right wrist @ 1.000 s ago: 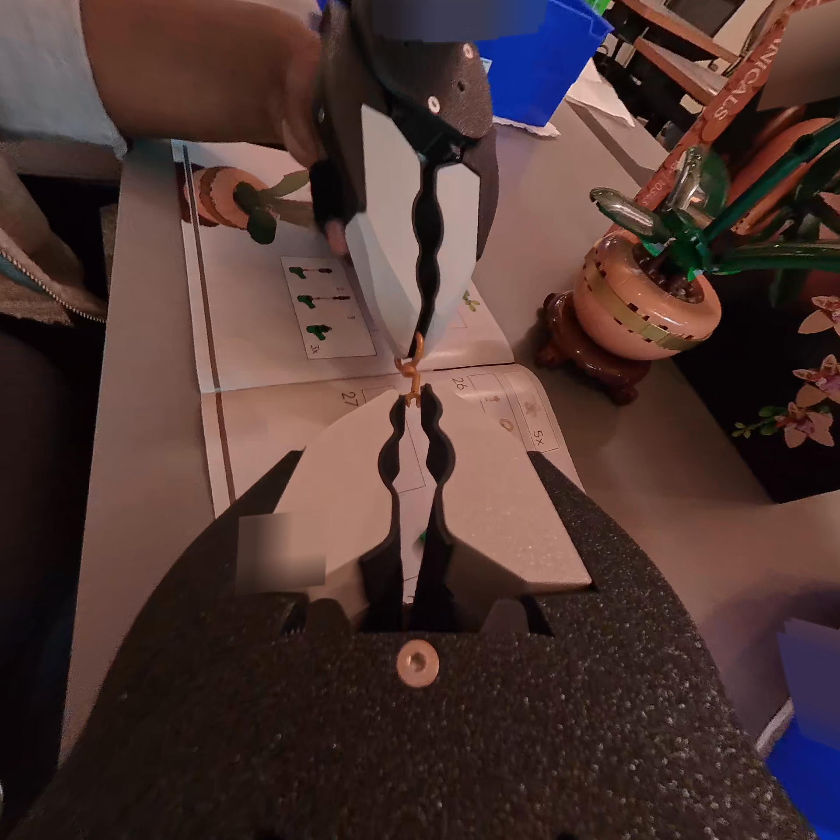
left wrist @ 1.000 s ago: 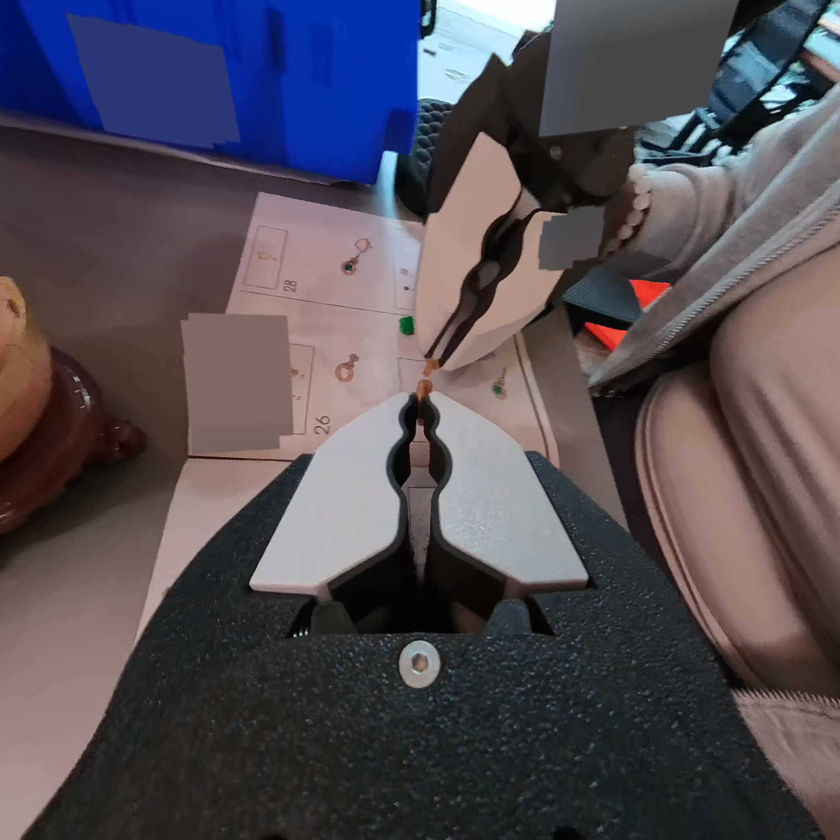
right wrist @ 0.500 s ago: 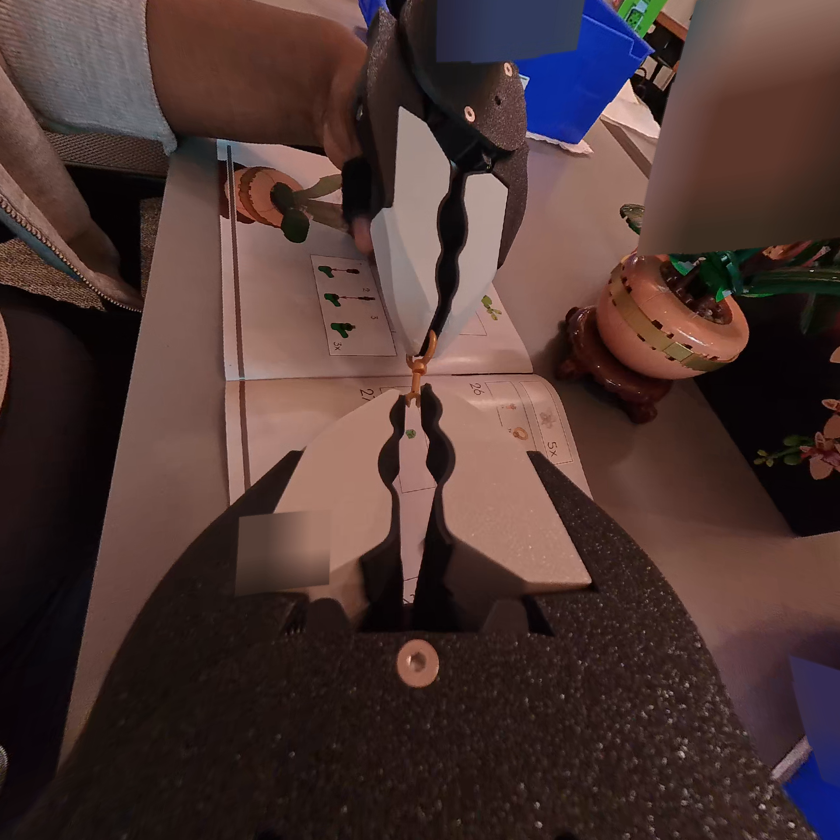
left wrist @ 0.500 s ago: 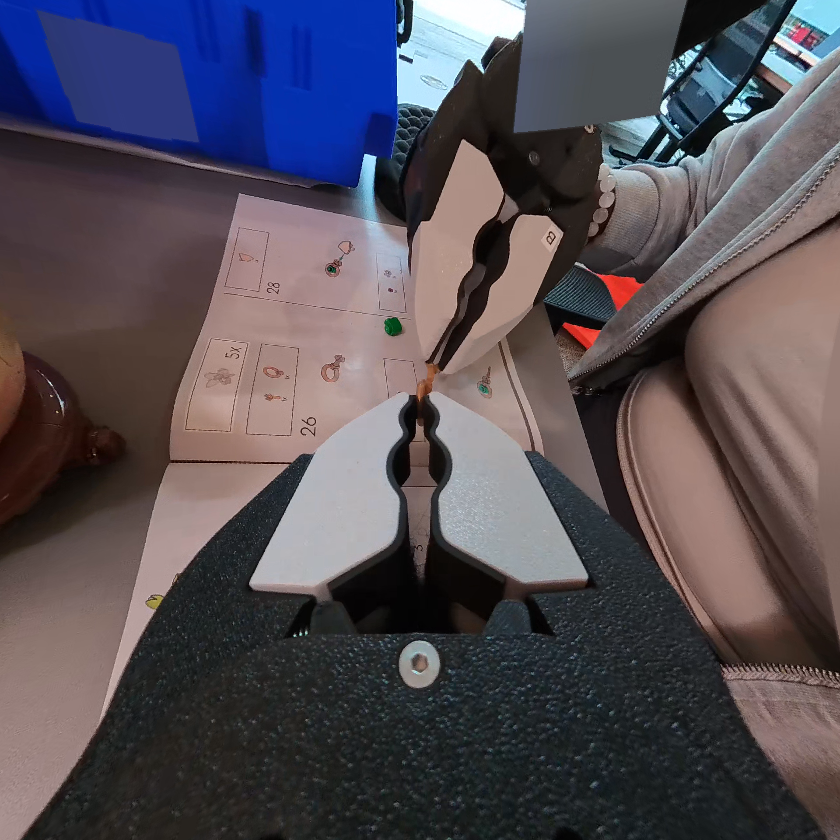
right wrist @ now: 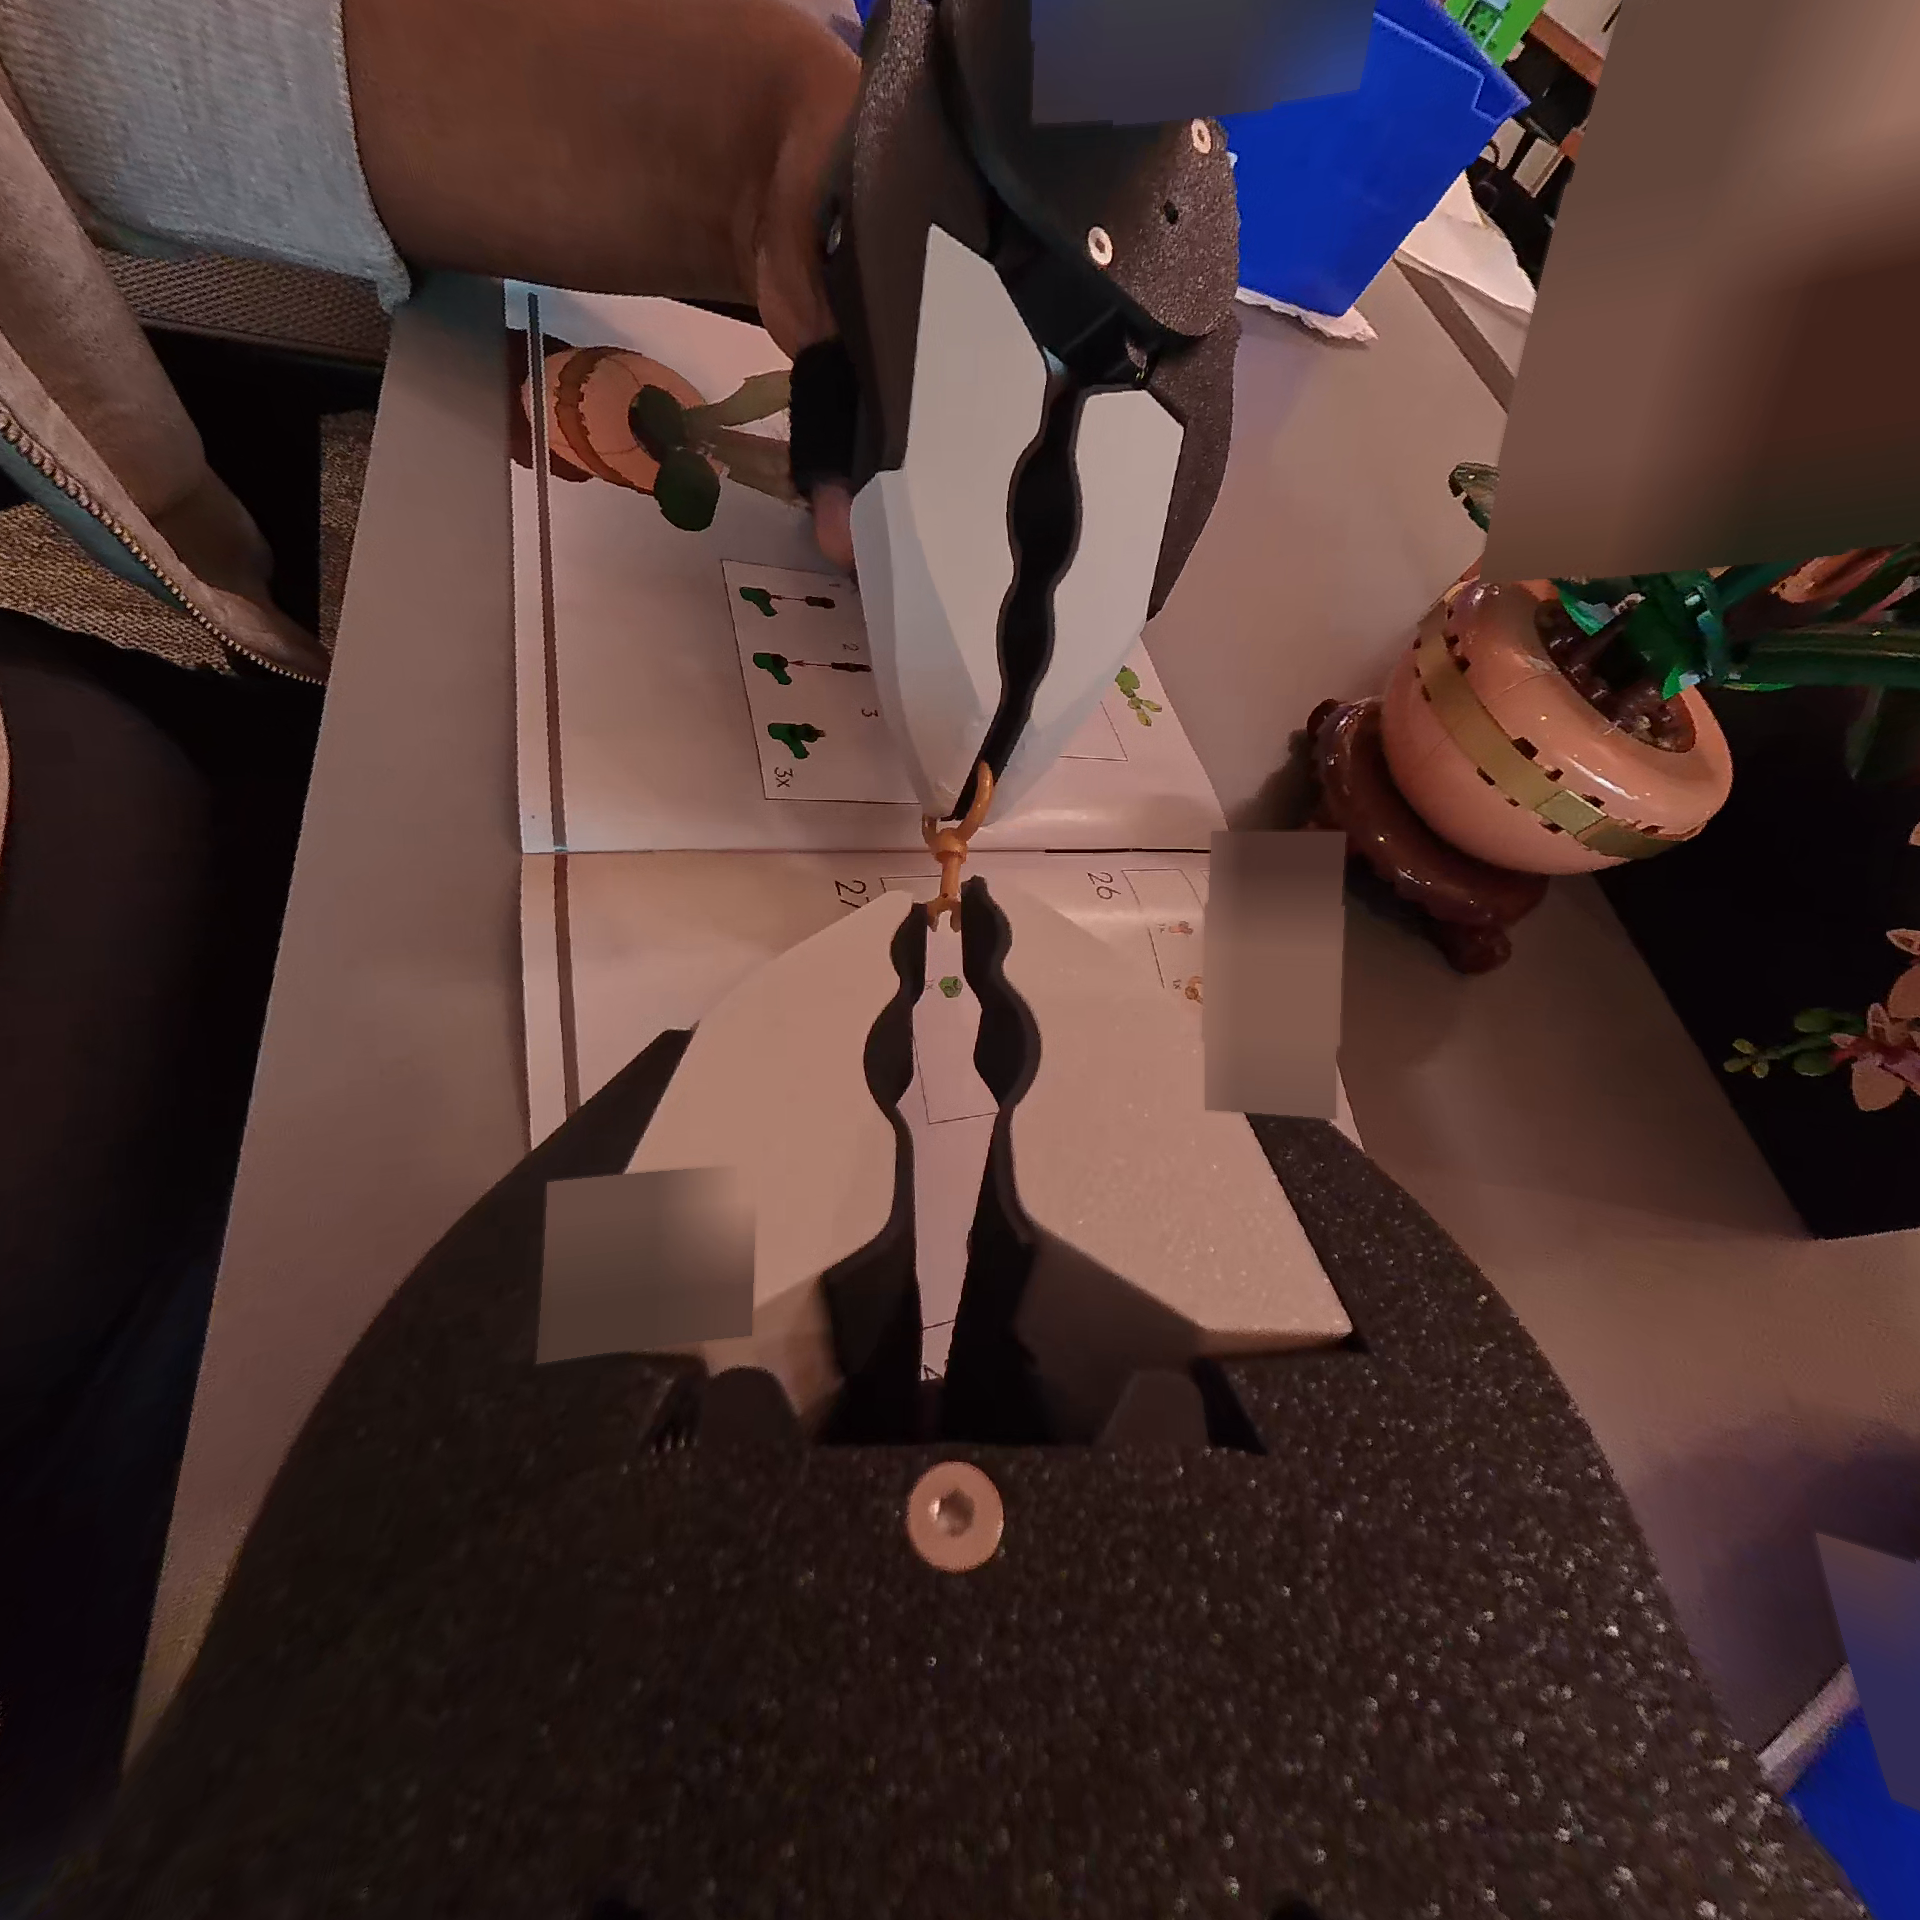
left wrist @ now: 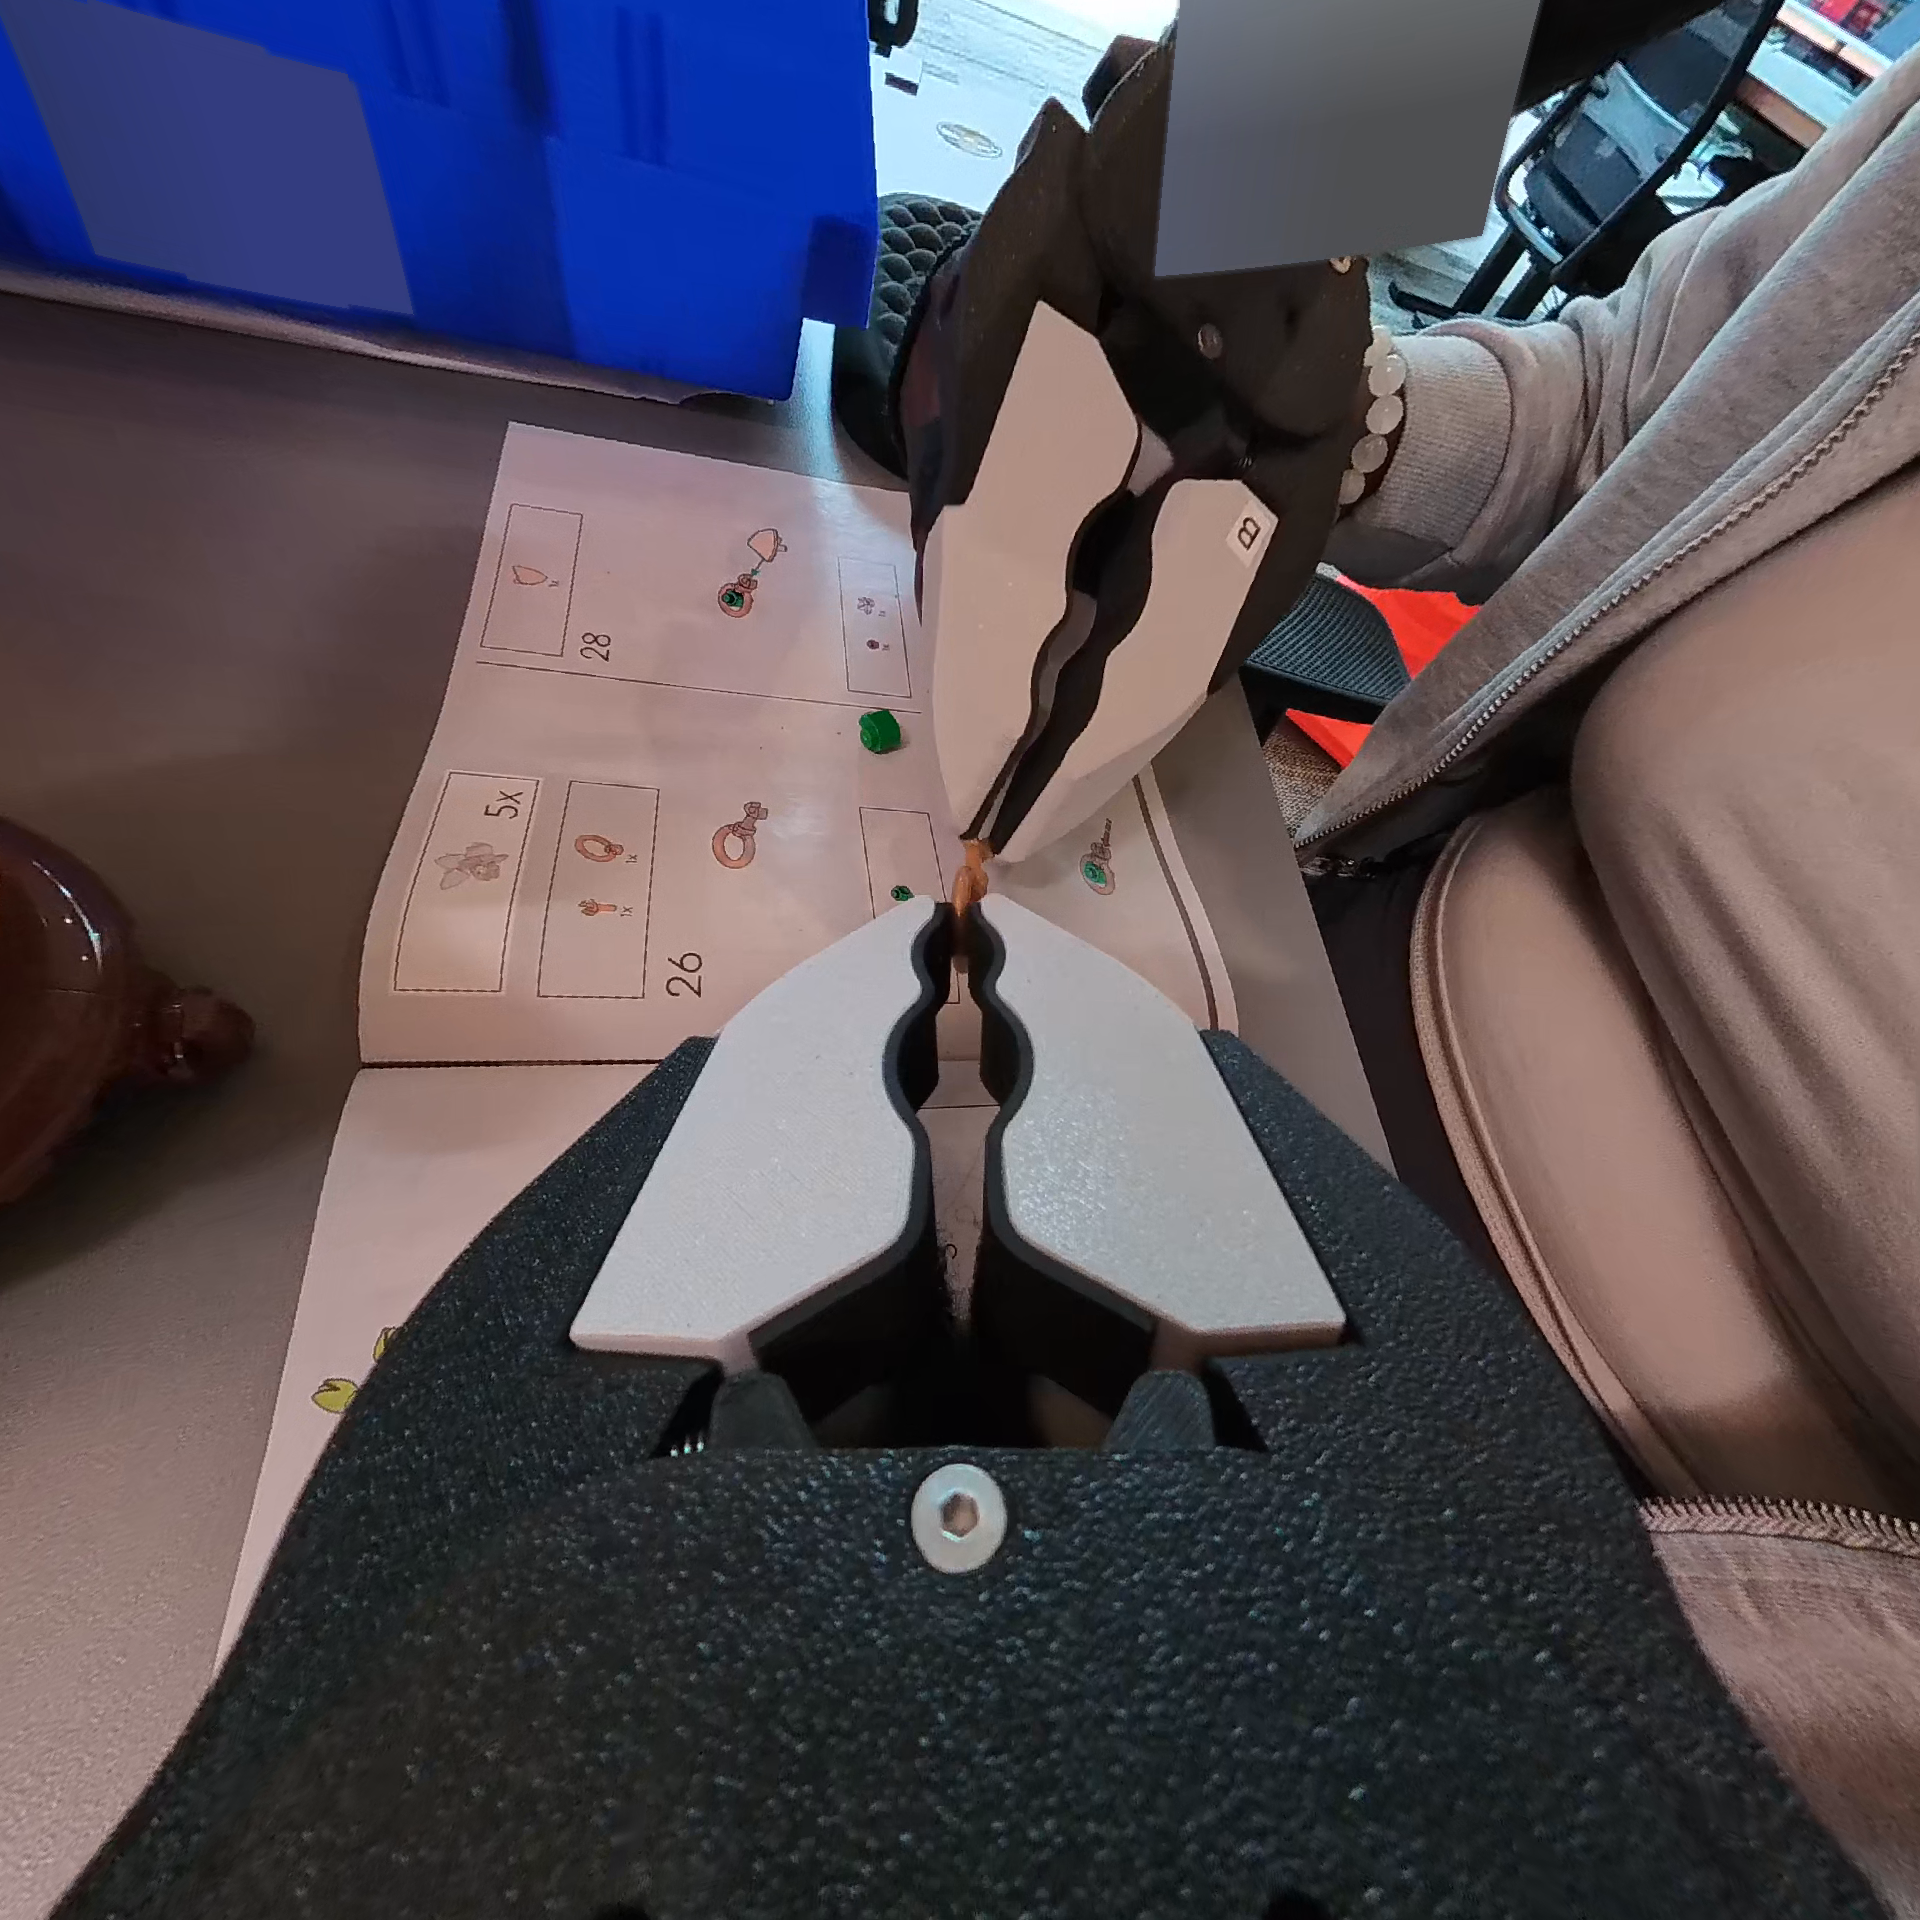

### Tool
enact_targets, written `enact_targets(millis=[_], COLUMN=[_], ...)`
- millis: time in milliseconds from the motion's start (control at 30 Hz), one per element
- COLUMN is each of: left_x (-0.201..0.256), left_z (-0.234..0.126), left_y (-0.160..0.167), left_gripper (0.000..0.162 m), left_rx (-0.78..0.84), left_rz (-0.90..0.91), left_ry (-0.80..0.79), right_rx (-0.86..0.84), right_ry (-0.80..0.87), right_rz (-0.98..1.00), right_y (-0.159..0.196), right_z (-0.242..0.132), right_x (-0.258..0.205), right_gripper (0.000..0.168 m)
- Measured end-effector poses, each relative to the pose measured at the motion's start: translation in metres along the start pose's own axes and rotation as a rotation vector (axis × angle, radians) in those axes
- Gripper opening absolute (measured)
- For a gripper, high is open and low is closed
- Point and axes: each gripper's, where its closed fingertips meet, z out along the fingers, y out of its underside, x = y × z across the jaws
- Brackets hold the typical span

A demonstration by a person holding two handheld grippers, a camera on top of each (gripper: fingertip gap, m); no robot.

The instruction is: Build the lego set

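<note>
Grey desk (left wrist: 208,582) carries an open booklet (left wrist: 665,748) with a loose green stud (left wrist: 879,730) on it; a potted lego plant (right wrist: 1558,748) stands beside. Above the page, the left hand-held gripper (left wrist: 961,920) is clamped on a tan ring (right wrist: 975,788), the right hand-held gripper (right wrist: 943,914) on a tan clip (right wrist: 945,883), the pieces touching. Risk: such small parts could twist or pop out if pushed off-axis, and a drop might be hard to find.
</note>
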Motion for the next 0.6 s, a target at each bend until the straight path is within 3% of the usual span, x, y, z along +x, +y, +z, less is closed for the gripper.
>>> enact_targets(millis=[600], left_x=[0.0002], left_z=[-0.0015], left_y=[-0.0021], left_gripper=[0.002], left_rx=[0.020], left_rz=[0.007], left_ry=[-0.001], right_rx=[0.036], right_ry=[-0.005], right_rz=[-0.008], right_y=[-0.0069], right_z=[0.0024], right_x=[-0.0007], right_gripper=[0.007])
